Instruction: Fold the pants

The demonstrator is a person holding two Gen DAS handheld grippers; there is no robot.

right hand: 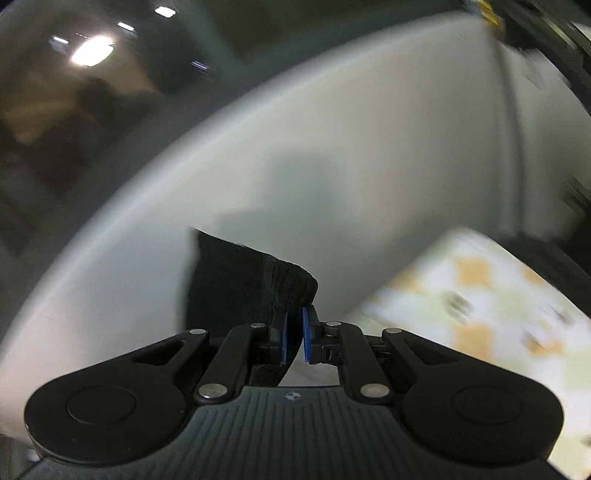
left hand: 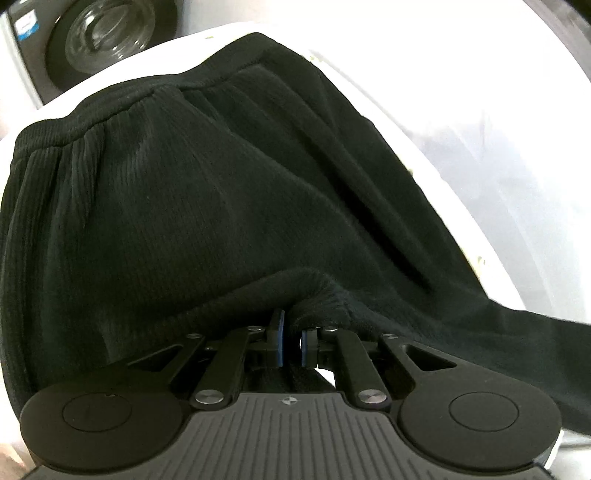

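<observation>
White table (left hand: 461, 122) bears pants (left hand: 184, 192), both tools gripping

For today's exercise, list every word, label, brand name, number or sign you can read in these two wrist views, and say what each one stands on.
No text can be read in either view.
Blue label on the grey appliance behind the black pants: too small and blurred to read.
Yellow-and-black marking at the top right of the right wrist view: blurred, unreadable.
Round crosshair mark on the left hand-held gripper: a symbol, no letters.
</observation>
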